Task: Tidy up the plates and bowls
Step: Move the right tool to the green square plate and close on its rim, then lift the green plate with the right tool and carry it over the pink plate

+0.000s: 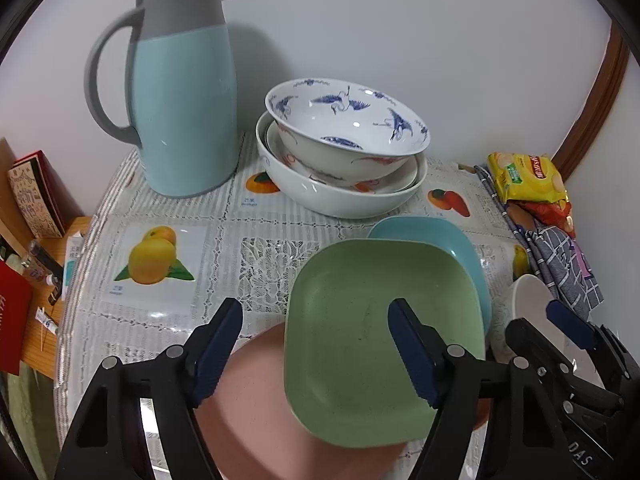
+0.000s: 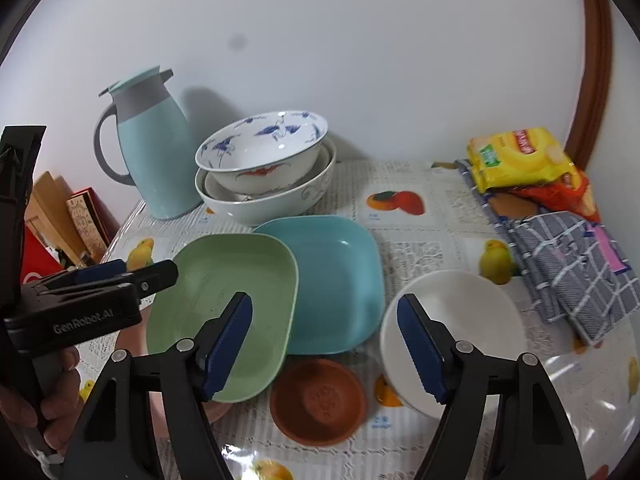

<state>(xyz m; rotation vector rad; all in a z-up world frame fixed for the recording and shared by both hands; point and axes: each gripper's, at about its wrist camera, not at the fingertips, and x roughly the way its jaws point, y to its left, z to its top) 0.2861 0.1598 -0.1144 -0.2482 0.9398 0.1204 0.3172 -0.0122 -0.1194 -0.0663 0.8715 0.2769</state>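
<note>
- Left tool (image 1: 316, 346): jaws apart, nothing pinched; hovers above the left edge of the green plate (image 1: 380, 340), one blue pad over the plate, the other over the pink plate (image 1: 256, 392) beneath it.
- Right tool (image 2: 326, 346): jaws apart, nothing gripped; poised over the gap between the green plate and the white bowl (image 2: 452, 332), right pad in front of that bowl's near left rim, touching or not unclear.
- A hand (image 2: 48, 392) grips the left tool's handle at the lower left of the right wrist view.
- Green plate overlaps the pink plate and leans on the left edge of the blue plate (image 2: 336, 280).
- Small brown saucer (image 2: 318, 400) sits just in front of the blue plate, between green plate and white bowl.
- Further back: crane-patterned bowl (image 1: 348, 120) nested in a stack inside a large white bowl (image 1: 340, 192), beside a pale blue jug (image 1: 180, 92).
- Far right of the bench (image 1: 180, 320), covered in a fruit-print cloth: yellow snack packet (image 2: 520, 158) and a folded checked cloth (image 2: 576, 272).
</note>
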